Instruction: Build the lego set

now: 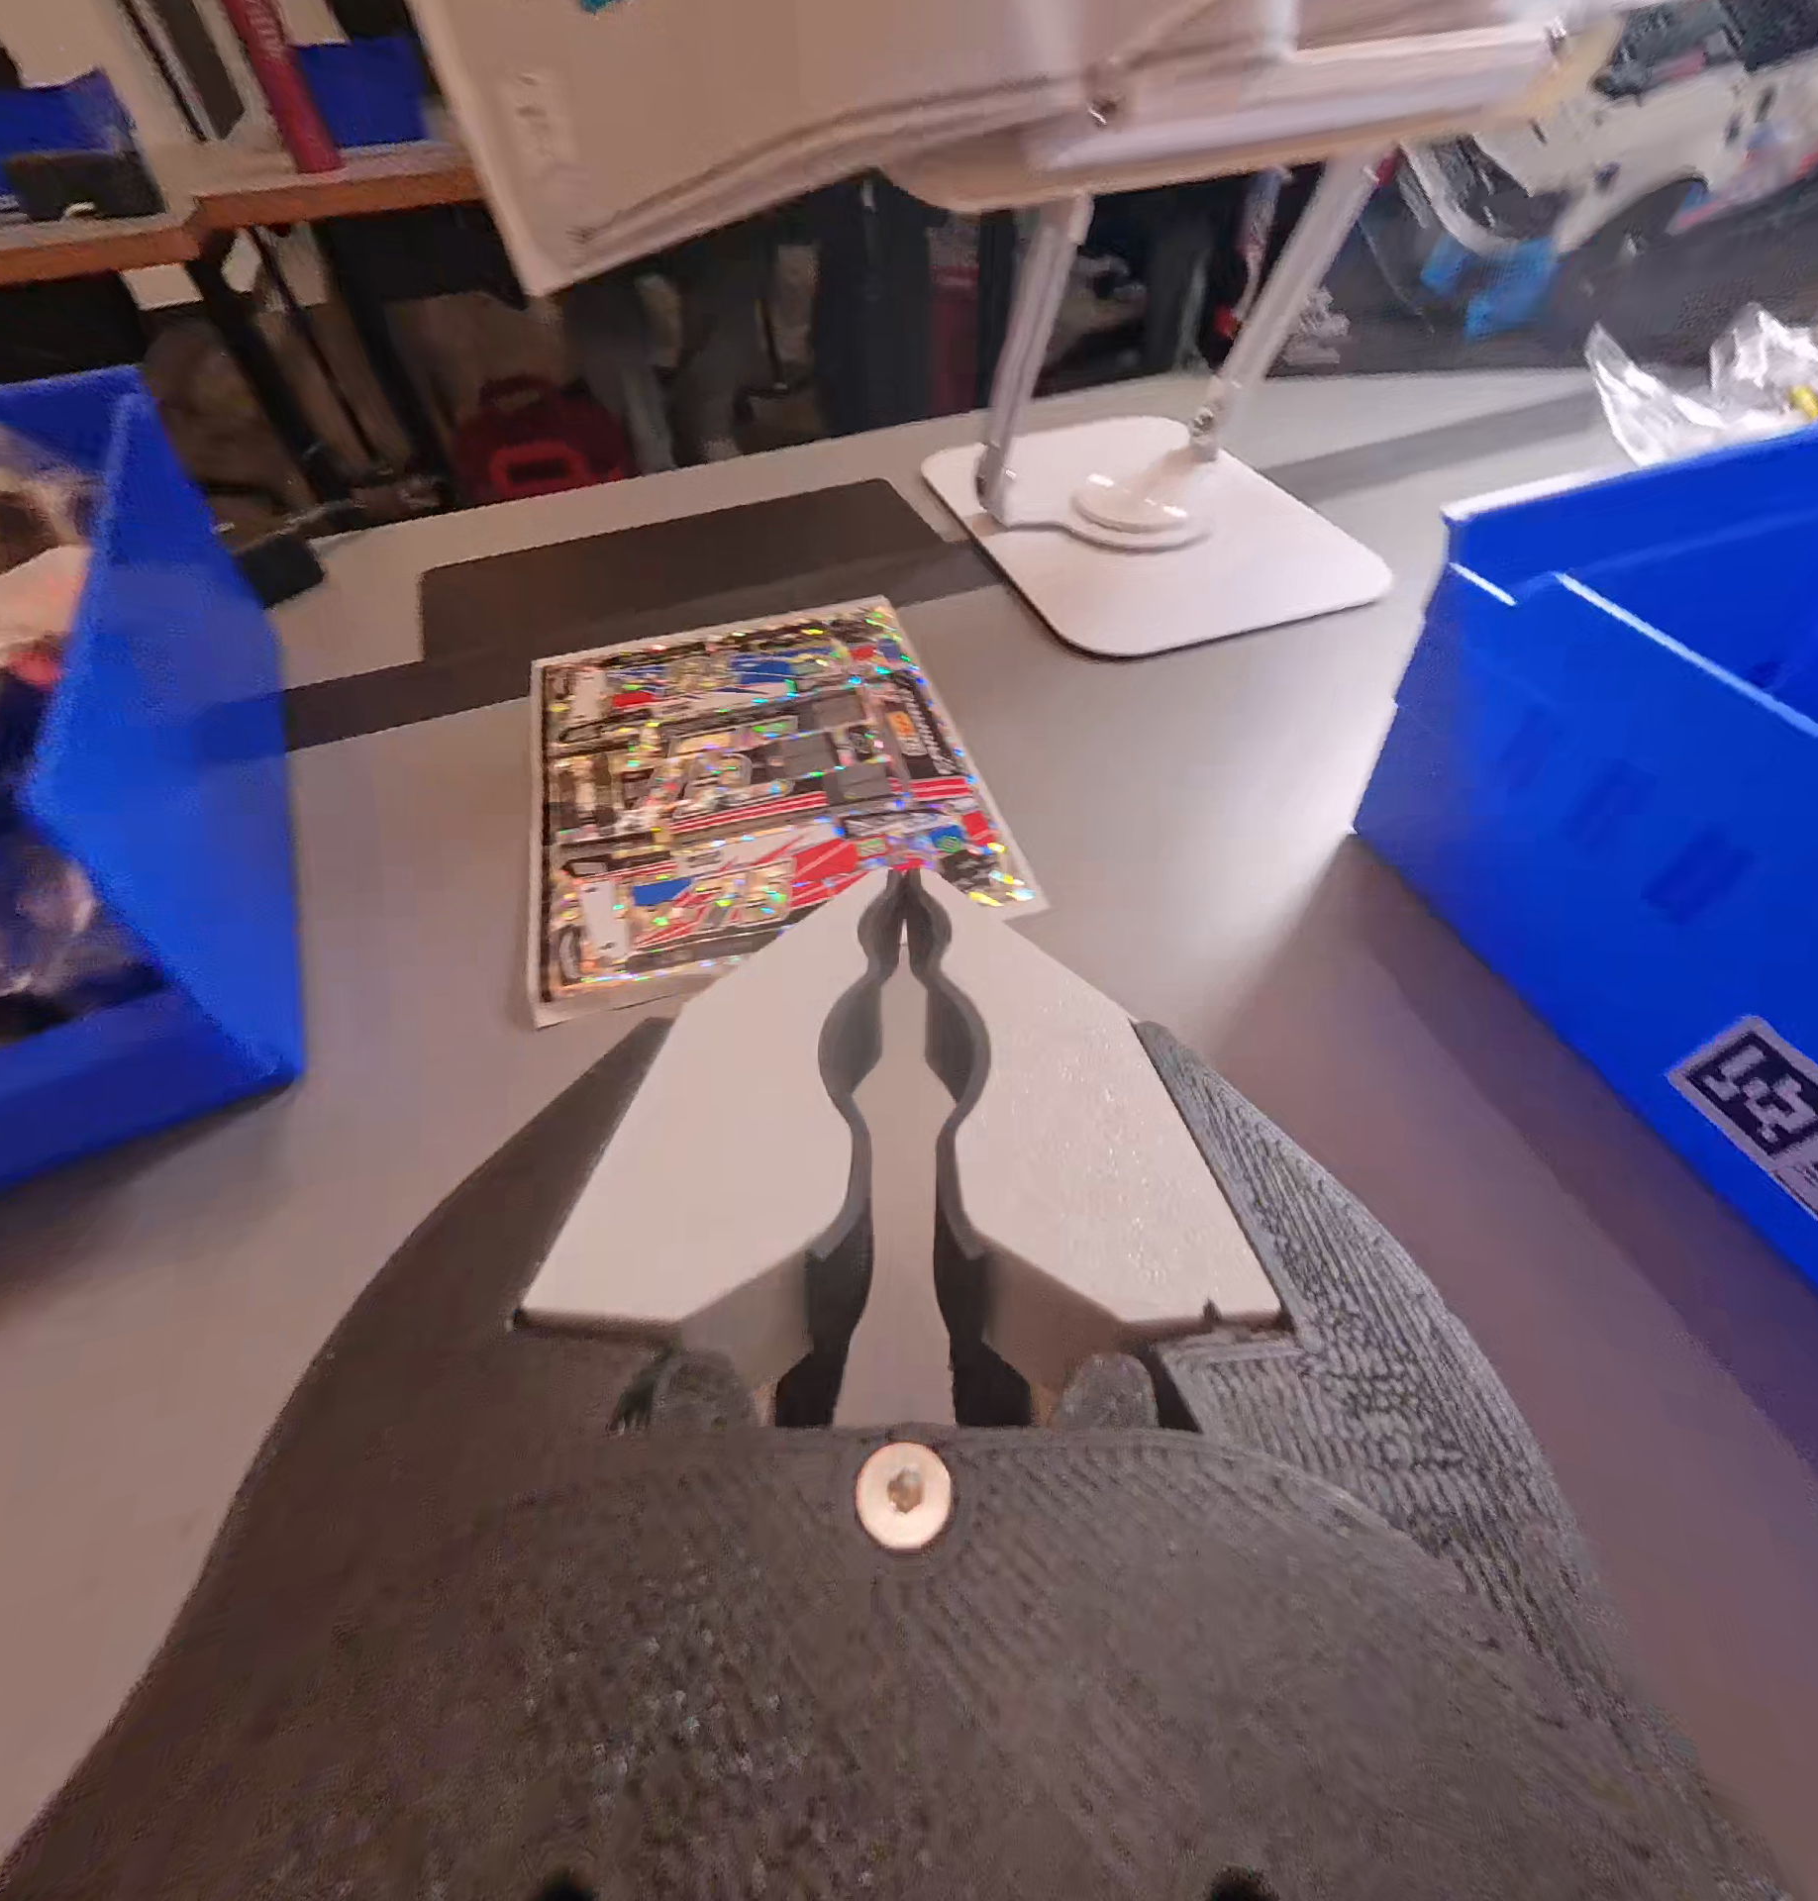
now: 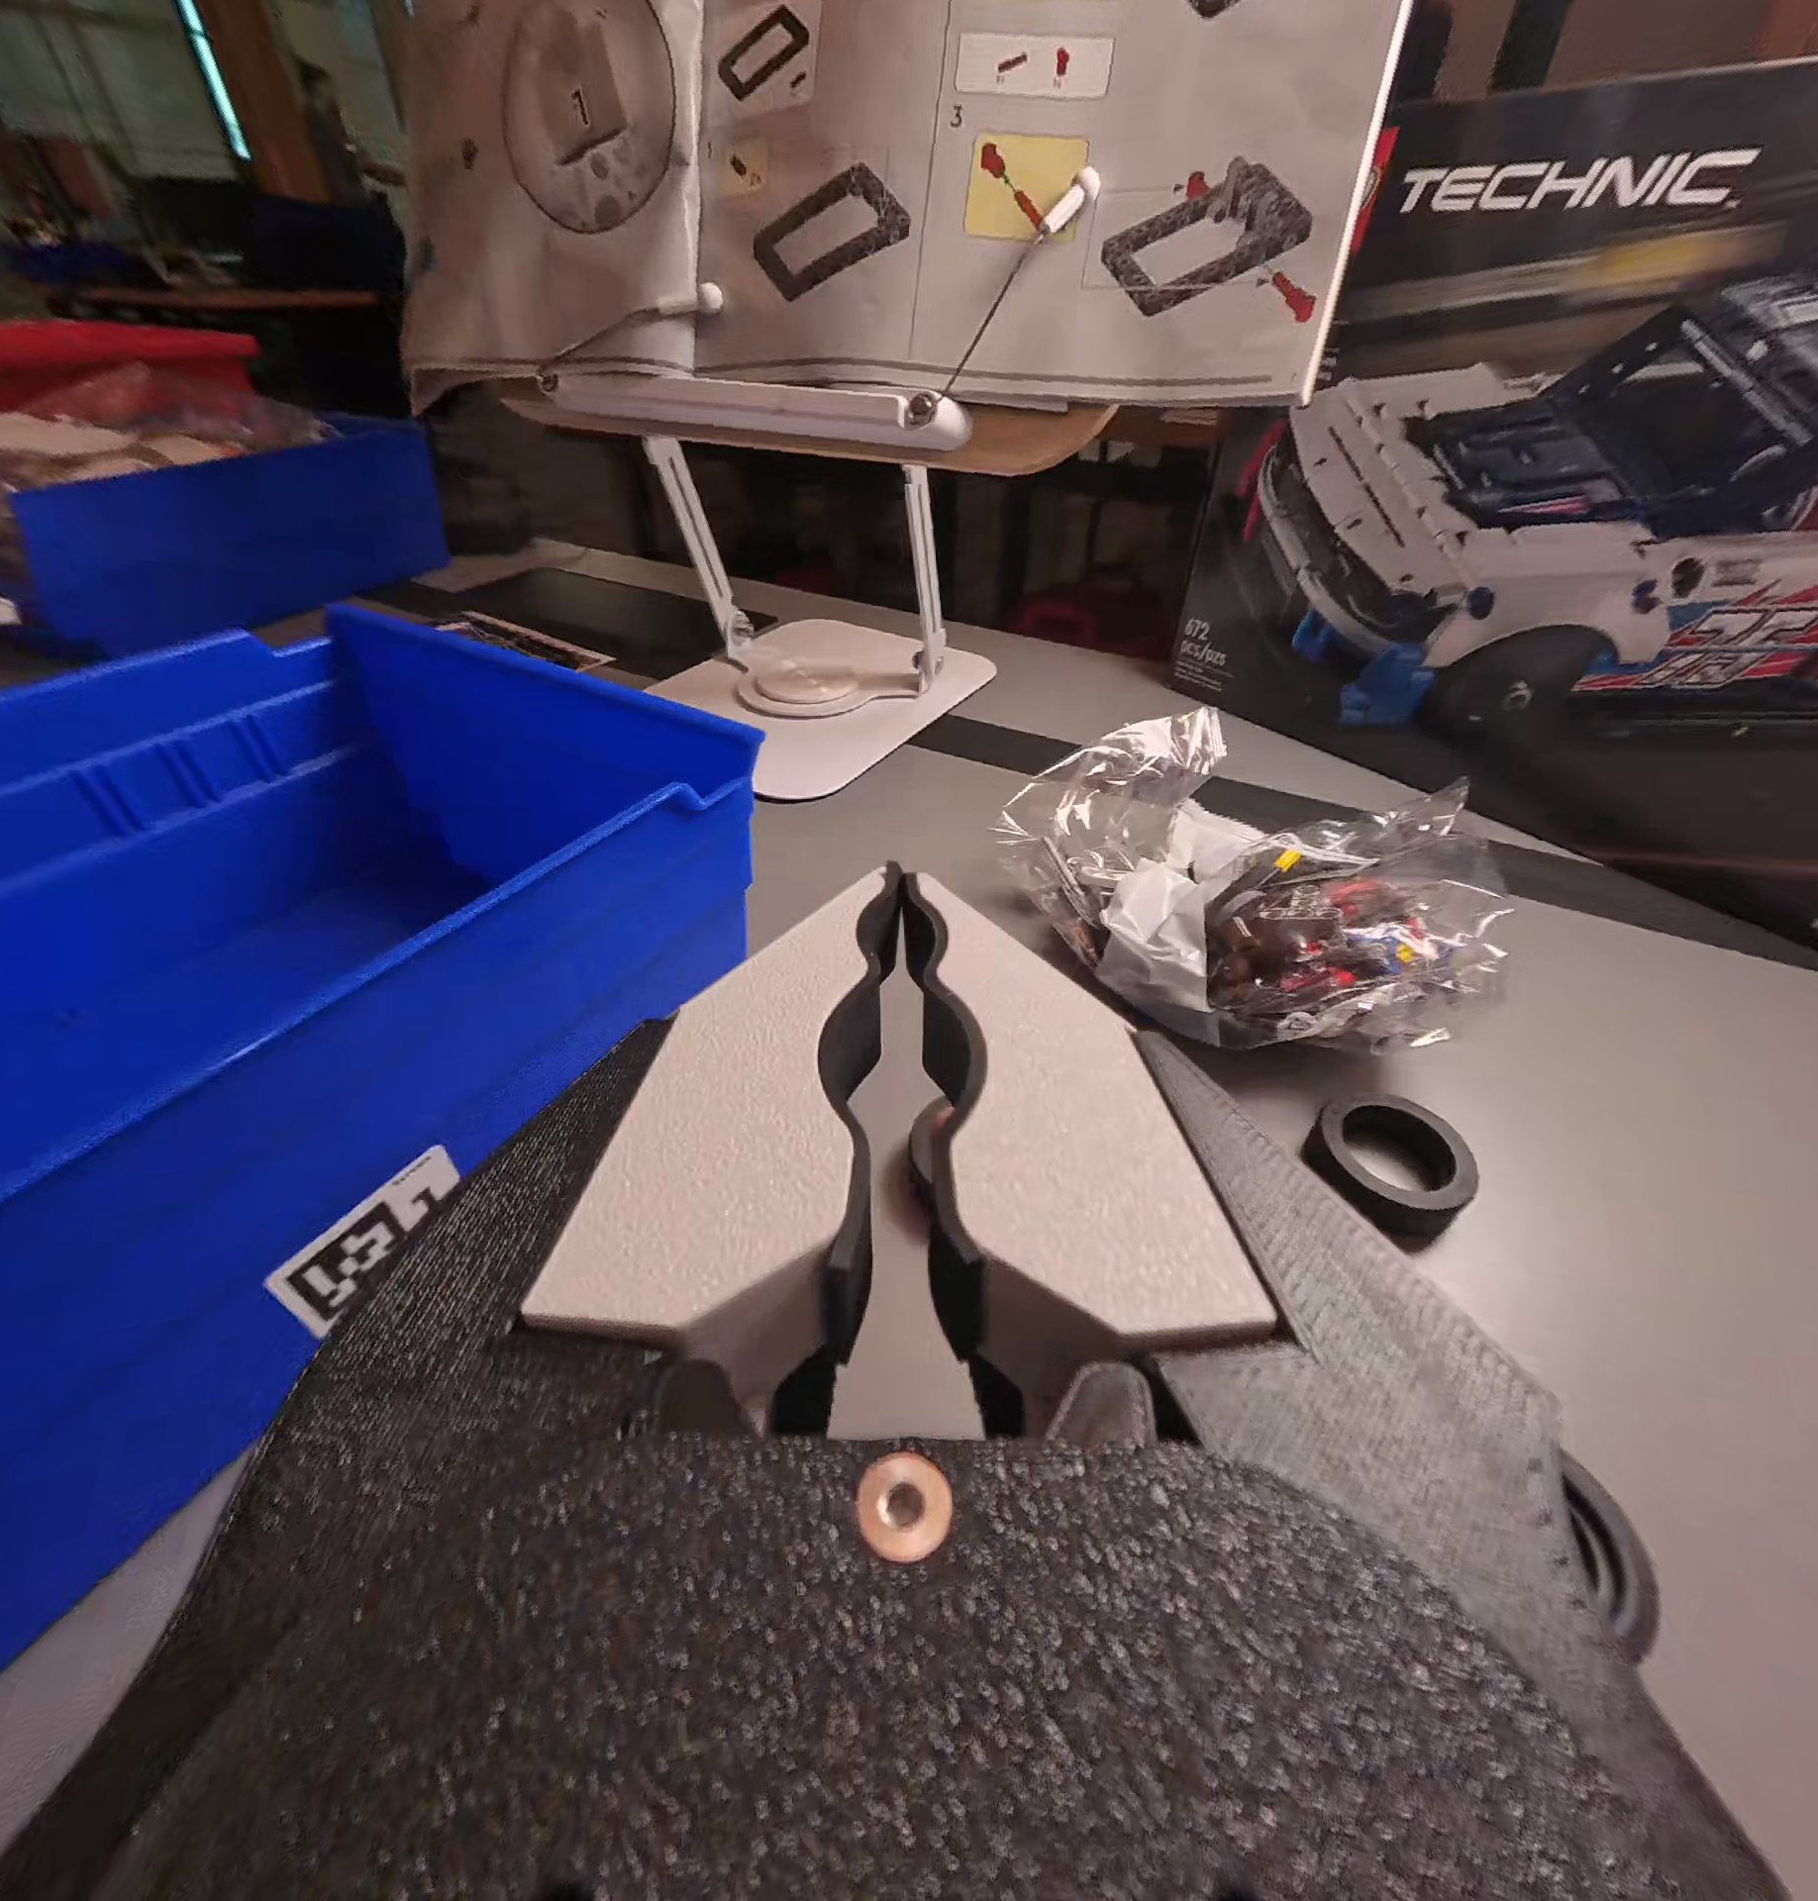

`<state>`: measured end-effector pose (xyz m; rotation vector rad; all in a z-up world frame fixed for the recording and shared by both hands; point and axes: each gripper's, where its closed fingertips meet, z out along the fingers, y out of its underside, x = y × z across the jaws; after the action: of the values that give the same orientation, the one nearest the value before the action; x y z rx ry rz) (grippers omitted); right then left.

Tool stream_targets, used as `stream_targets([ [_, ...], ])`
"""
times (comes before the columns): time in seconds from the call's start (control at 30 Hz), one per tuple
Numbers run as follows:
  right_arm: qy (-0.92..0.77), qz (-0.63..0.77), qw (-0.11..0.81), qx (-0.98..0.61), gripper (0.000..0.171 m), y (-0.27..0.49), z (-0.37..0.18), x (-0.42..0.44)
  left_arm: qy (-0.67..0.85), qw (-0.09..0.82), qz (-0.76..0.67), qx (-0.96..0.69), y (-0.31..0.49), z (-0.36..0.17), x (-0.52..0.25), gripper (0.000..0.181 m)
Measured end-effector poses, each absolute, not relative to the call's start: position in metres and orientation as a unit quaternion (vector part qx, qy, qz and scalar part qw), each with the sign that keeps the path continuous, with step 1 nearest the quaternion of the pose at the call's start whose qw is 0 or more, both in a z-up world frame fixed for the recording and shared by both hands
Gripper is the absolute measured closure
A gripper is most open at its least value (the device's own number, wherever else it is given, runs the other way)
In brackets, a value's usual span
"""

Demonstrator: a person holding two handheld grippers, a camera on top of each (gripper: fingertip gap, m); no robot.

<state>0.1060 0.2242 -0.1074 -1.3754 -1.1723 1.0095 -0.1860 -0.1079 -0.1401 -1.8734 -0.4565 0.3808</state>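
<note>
In the left wrist view my left gripper [image 1: 905, 881] is shut, its fingertips meeting above the near right corner of a glittery sticker sheet [image 1: 761, 792] that lies flat on the grey table [image 1: 1193, 823]. In the right wrist view my right gripper [image 2: 900, 881] is shut, its tips together over the table, between a blue bin [image 2: 370, 874] on the left and a clear plastic bag of small Lego parts [image 2: 1286, 905] on the right. A black tyre [image 2: 1390, 1152] lies to its right. Part of another black ring [image 2: 923, 1142] shows through the gap behind the fingers.
An open instruction booklet [image 2: 884, 185] rests on a white stand [image 2: 833, 700] at the back, which also shows in the left wrist view [image 1: 1152, 556]. The Lego box [image 2: 1604, 463] stands at the back right. Blue bins flank the sticker sheet at left [image 1: 113, 772] and right [image 1: 1656, 802]. The tips of one gripper are about 45 cm away from the tips of the other.
</note>
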Motion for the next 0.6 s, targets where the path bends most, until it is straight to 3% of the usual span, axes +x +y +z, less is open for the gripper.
stream_targets([
  [0.2, -0.488, 0.435, 0.501, -0.567, 0.171, 0.218, -0.118, 0.1, -0.209, 0.503, 0.189, -0.817, -0.14, -0.145, -0.234, 0.181],
  [0.3, -0.481, 0.455, 0.496, -0.561, 0.171, 0.215, -0.115, 0.1, -0.214, 0.446, 0.186, -0.849, -0.144, -0.162, -0.265, 0.163],
  [0.6, -0.483, 0.436, 0.512, -0.56, 0.17, 0.222, -0.118, 0.109, -0.201, 0.347, 0.118, -0.908, -0.122, -0.215, -0.284, 0.166],
])
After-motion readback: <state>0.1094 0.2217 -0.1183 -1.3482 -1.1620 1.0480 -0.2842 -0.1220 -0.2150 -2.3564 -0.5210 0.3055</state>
